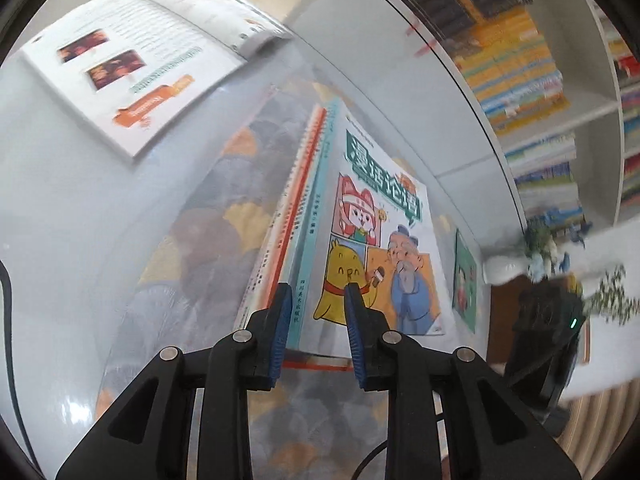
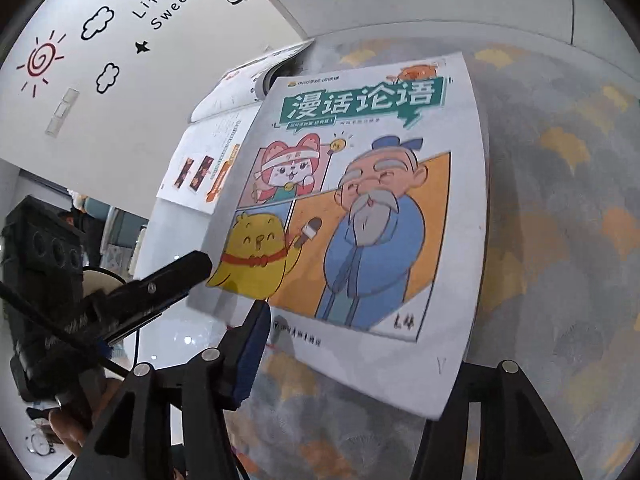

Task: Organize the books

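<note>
A comic book (image 1: pixel 376 240) with a teal spine and a cartoon cover tops a thin stack over an orange-edged book (image 1: pixel 296 208). My left gripper (image 1: pixel 316 300) is shut on the near spine corner of this stack, one finger on the cover and the other on the far side. From the right wrist, the cover (image 2: pixel 360 200) faces me, tilted, with a left finger (image 2: pixel 176 276) at its left edge. My right gripper (image 2: pixel 356 360) stands open at the book's lower edge. Its left pad (image 2: pixel 252 352) is clear of the paper, and its right fingertip is hidden behind the cover's corner.
An open book (image 1: pixel 132 64) lies on the white table (image 1: pixel 60 220) beyond a patterned mat (image 1: pixel 192 240). Shelves packed with books (image 1: pixel 520 80) fill the right. A plant in a white vase (image 1: pixel 536 248) stands nearby. A wall with decals (image 2: pixel 120 40) is at the left.
</note>
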